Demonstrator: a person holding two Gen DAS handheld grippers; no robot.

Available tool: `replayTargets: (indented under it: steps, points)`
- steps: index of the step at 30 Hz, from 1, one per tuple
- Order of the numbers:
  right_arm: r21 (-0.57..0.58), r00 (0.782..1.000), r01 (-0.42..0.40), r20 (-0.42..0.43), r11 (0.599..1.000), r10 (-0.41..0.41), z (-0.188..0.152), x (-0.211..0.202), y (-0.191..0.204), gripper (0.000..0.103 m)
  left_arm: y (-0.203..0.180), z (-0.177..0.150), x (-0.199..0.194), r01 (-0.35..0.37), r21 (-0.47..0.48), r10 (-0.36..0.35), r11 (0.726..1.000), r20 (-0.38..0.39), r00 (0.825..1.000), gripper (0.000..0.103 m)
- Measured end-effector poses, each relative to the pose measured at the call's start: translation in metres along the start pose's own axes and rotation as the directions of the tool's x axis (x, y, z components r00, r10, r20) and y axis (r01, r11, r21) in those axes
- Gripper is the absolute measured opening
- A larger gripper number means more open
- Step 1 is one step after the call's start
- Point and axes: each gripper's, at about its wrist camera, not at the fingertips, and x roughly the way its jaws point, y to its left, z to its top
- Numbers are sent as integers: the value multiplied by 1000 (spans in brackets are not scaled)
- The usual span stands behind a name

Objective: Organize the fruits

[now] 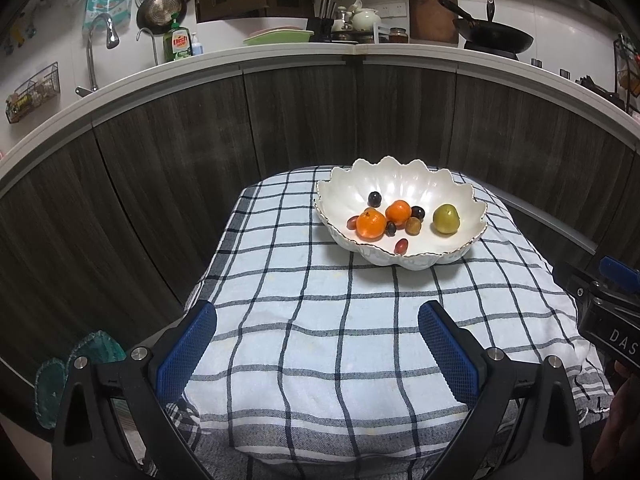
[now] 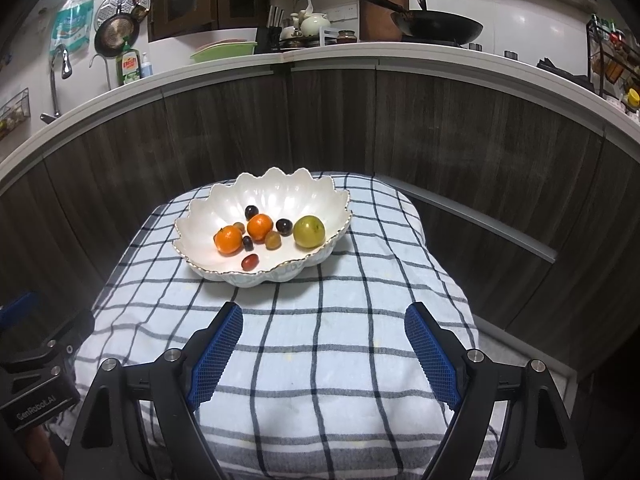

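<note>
A white scalloped bowl (image 1: 448,200) (image 2: 224,208) stands at the far side of a checked cloth (image 1: 320,320) (image 2: 340,320). It holds two oranges (image 1: 371,225) (image 2: 229,239), a green-yellow fruit (image 1: 446,219) (image 2: 309,231) and several small dark and reddish grapes (image 1: 375,198) (image 2: 250,262). My left gripper (image 1: 318,320) is open and empty over the near cloth. My right gripper (image 2: 324,320) is open and empty, also short of the bowl. No fruit lies on the cloth.
The cloth covers a small raised surface in front of dark wood cabinet fronts (image 1: 160,152). A white counter (image 1: 280,56) above carries a sink tap, dish soap, a green tray and a wok (image 1: 492,36). The right gripper's body (image 1: 608,320) shows at the left wrist view's right edge.
</note>
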Motion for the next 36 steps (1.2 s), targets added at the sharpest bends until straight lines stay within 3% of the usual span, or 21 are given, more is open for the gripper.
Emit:
replayTargets:
  steps: [36]
  points:
    - [12,1000,-4,10,1000,4,4,-6,-2,84,0,2,-4,-5,-4,5,1000,9,1000,103]
